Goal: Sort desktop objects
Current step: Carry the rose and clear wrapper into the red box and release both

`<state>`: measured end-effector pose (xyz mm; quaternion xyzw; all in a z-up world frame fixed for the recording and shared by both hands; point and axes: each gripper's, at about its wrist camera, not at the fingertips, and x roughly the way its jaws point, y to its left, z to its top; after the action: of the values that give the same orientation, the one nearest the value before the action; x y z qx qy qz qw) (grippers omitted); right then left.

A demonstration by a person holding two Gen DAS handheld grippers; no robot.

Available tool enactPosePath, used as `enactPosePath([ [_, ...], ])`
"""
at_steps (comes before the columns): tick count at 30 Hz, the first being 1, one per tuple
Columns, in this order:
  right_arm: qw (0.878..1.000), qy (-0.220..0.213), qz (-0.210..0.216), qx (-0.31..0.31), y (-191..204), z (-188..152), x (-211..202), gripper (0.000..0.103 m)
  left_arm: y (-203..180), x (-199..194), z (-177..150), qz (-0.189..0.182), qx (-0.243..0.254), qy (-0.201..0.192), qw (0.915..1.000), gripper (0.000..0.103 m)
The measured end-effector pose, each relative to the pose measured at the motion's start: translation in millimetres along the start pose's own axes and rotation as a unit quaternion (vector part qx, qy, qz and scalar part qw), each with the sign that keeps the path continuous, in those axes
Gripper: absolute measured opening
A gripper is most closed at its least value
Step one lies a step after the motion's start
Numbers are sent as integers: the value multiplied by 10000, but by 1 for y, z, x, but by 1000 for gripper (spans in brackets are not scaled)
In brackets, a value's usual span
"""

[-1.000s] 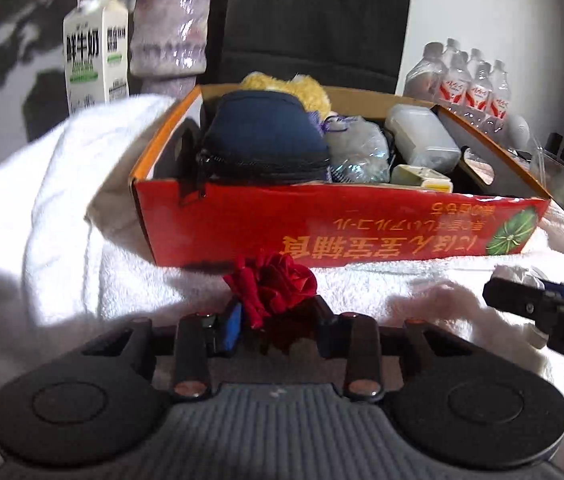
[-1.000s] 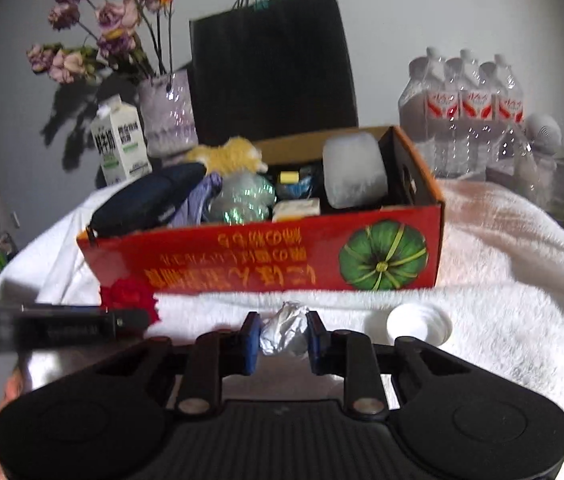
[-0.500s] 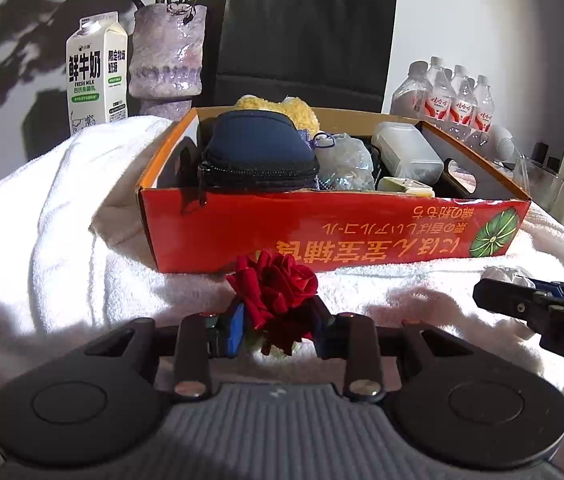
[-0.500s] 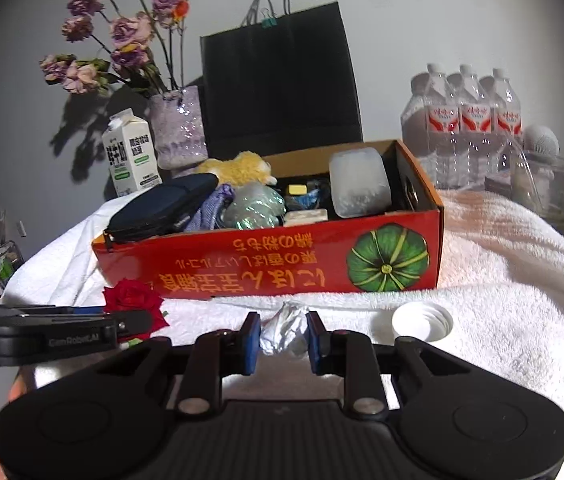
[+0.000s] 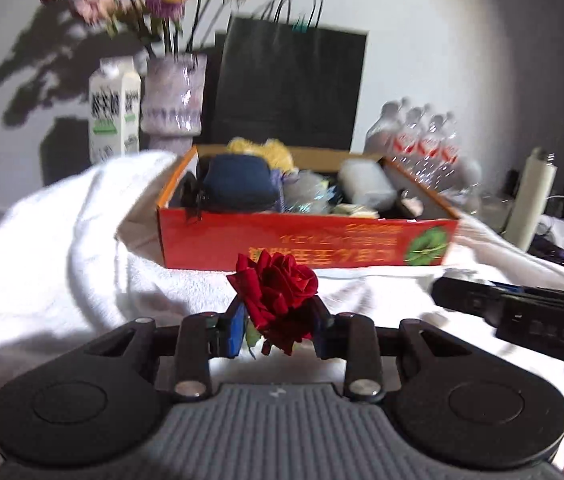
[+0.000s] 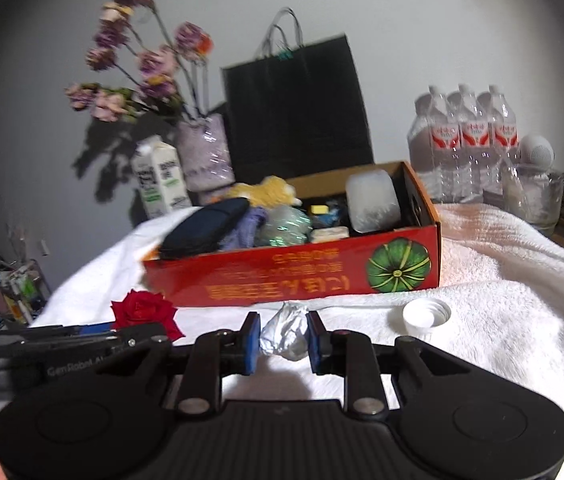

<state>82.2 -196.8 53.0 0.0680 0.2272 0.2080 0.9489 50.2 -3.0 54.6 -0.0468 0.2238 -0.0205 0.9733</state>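
Facing right gripper (image 6: 283, 338) only: white cap (image 6: 427, 313)

Black left tool (image 5: 276, 326), blue pads (image 5: 237, 330), silver screws, ribbed grey housing, bare fingers

My left gripper (image 5: 278, 330), blue-padded: deep red rose (image 5: 276, 294). My right gripper (image 6: 283, 342): silvery-white wad (image 6: 285, 336). Orange-red box (image 6: 293, 276), green pumpkin print; white towel (image 6: 501, 304); black bag (image 6: 297, 108).

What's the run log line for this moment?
left gripper: shut on rose | right gripper: shut on foil ball | box: ahead
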Motion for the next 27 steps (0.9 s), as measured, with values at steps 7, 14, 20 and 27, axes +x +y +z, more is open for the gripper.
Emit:
enactPosePath([
  [7, 9996, -205, 57, -192, 26, -31, -79, 23, -23, -94, -44, -181, -133, -494, 9985, 33],
  [14, 9999, -38, -39, -92, 31, -79, -129, 23, -22, -125, -64, -222, -151, -394, 9989, 33],
  [20, 9993, -229, -124, -258, 37, -84, -147, 23, -24, -125, -75, -214, -102, -211, 9995, 33],
  [27, 9994, -178, -145, -246, 34, -88, -139, 23, -30, -115, -75, -202, -43, -53, 9998, 33],
])
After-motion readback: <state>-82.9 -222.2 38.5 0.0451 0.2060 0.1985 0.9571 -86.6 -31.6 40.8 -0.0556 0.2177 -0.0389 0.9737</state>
